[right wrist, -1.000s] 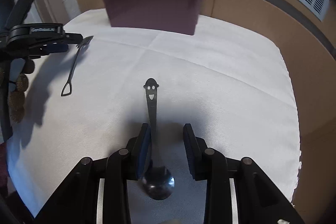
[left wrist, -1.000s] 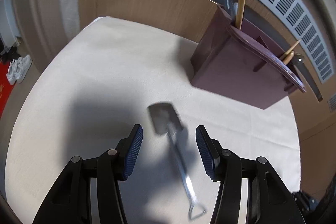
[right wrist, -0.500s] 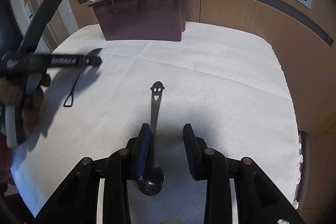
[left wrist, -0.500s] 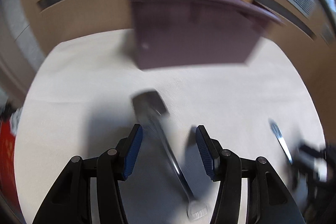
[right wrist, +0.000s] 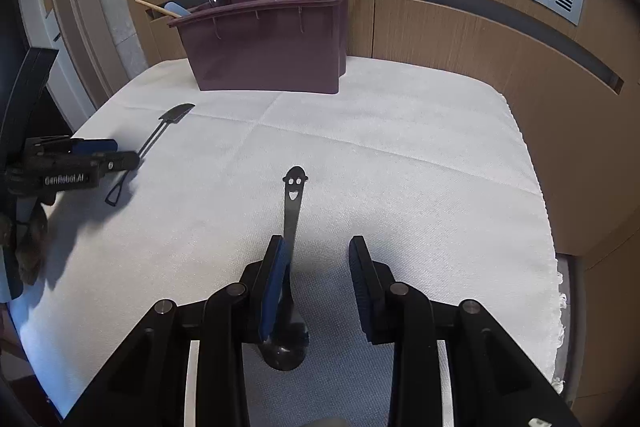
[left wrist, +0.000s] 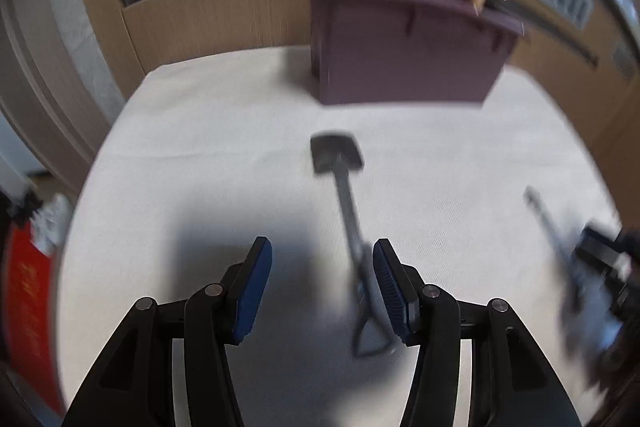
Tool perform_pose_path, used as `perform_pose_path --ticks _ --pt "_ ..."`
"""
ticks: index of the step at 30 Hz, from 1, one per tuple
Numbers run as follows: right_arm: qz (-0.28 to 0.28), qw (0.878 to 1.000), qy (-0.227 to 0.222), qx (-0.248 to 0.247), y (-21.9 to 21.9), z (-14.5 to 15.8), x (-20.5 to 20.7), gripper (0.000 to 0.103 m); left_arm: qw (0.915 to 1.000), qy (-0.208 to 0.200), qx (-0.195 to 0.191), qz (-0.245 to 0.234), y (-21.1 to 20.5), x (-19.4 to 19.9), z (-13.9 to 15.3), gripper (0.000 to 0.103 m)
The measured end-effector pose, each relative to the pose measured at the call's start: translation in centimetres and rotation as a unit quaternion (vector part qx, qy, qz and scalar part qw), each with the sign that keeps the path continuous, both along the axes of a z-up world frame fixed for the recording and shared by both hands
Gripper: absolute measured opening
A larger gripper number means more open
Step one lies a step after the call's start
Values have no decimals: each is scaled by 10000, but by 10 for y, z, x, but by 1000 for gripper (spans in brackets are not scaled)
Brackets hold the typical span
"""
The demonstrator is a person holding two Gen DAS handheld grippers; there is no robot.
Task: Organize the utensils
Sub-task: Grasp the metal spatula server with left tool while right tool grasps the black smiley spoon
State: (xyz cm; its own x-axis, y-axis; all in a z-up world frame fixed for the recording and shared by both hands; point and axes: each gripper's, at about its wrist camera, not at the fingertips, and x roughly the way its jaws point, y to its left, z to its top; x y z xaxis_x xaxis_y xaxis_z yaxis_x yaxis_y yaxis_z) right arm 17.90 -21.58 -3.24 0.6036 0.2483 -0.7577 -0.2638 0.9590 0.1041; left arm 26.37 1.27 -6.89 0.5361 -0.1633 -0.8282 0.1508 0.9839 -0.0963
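My left claw has swung round to face the maroon plastic caddy at the cloth's far edge, jaws wide w/ the small shovel-shaped metal spoon now by its right pad. Right claw is unchanged: wide, smiley-handled dark spoon vs. left pad, so both pickups are pending.

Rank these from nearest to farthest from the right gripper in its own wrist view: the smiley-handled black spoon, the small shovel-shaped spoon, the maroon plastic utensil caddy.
1. Smiley-handled black spoon, between the fingers.
2. Small shovel-shaped spoon, far left.
3. Maroon plastic utensil caddy, at the back.
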Motion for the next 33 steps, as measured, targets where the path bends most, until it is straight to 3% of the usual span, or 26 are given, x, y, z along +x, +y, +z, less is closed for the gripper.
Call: perform_pose_path --ticks 3,14,15,17,18,25,30,33 --pt "56 9999 40 137 1 1 -1 29 9995 66 -321 -51 -5 21 0 54" --pt "192 9998 -92 -62 7 3 -5 29 9978 535 207 324 -25 72 -5 49" --pt "207 9997 -83 -46 7 2 -5 29 9976 553 214 367 -27 73 -5 47" --pt "207 9997 -76 -50 7 1 -5 29 9978 522 195 354 -31 74 -4 33" --pt "202 9997 -79 -54 7 1 -5 29 9982 488 115 315 -31 72 -2 33" --pt "251 9996 -117 -55 9 1 -7 29 9989 253 -393 22 -30 24 6 33" --pt "507 9983 46 284 1 5 -10 29 9982 13 -588 -106 -25 -29 17 33" --pt "375 9987 181 277 -2 2 -7 29 9979 -262 -586 8 -25 -52 24 33"
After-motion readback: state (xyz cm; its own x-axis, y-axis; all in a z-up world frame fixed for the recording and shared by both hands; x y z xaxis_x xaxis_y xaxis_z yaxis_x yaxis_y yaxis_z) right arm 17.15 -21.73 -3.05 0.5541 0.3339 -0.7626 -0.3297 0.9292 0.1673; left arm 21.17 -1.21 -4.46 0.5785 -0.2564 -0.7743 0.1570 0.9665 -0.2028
